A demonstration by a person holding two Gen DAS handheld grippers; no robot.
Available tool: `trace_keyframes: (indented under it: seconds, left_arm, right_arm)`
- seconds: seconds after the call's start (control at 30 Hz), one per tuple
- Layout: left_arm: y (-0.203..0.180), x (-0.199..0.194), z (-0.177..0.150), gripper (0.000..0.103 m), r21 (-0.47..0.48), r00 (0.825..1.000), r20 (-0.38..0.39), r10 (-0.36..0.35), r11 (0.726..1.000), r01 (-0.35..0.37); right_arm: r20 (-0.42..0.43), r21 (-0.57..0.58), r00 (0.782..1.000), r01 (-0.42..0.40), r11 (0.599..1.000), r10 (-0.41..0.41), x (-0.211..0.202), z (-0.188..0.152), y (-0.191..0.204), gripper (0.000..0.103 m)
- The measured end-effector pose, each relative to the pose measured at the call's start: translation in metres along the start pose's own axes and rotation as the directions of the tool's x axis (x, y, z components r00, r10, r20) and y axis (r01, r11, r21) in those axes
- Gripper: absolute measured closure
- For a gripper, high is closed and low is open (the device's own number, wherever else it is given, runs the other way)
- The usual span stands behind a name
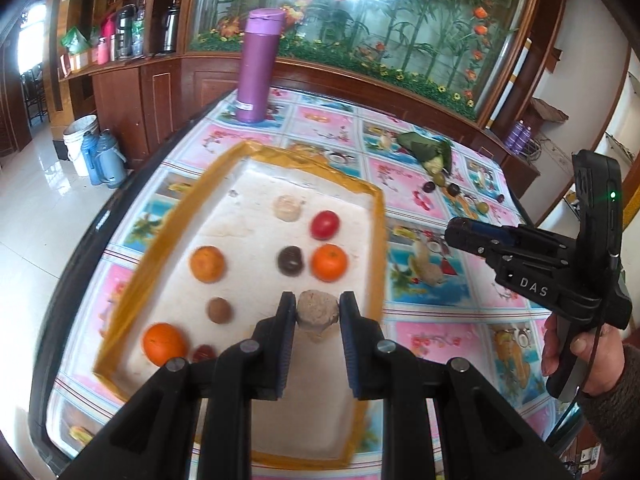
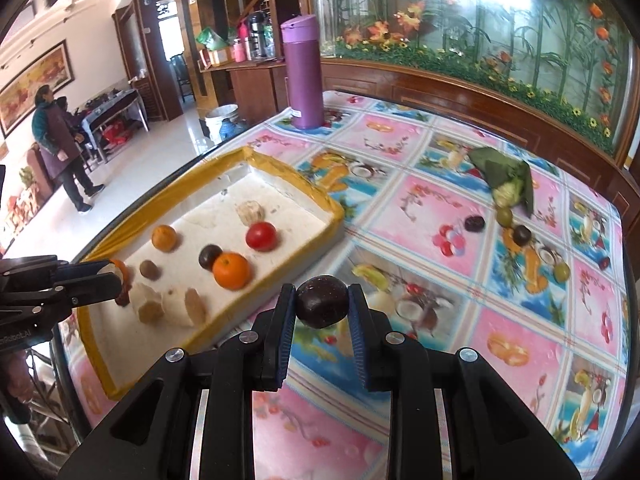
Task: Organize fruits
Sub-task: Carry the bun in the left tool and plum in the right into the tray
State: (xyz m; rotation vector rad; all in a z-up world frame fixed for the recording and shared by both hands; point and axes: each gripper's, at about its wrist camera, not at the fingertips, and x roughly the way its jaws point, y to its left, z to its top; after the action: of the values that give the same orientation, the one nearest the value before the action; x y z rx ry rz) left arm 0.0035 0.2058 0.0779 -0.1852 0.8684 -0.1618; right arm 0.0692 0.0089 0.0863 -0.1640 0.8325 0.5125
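Fruits ride in both clenched claws: left claw (image 1: 318, 312) grips a pale lump (image 1: 317, 313), right claw (image 2: 322, 306) a dark plum (image 2: 321, 301); next, release each into the tray (image 2: 334, 212)

On my right gripper (image 1: 456, 232), seen from my left wrist, the black plastic body carries the white letters "DAS". From my right wrist, the black plastic body of my left gripper (image 2: 116, 280) shows small white lettering at the frame's edge, cut off and too blurred to read. The white label (image 1: 245, 106) low on the tall purple flask (image 1: 258, 66) is illegible.
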Motion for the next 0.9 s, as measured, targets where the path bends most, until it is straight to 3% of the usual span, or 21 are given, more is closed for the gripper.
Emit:
trace_keyframes:
  seconds: [0.47, 0.9]
  left_arm:
    - [0.041, 0.051, 0.057, 0.078, 0.034, 0.996, -0.042, 0.073, 0.997, -0.071]
    - [0.055, 0.103, 0.070, 0.078, 0.042, 0.989, -0.131, 0.071, 0.997, -0.066]
  right_arm:
    - [-0.014, -0.020, 1.000, 0.006, 1.000, -0.006, 0.066, 0.060, 0.024, 0.078]
    - [-0.088, 0.005, 0.996, 0.017, 1.000, -0.016, 0.119, 0.061, 0.021, 0.078]
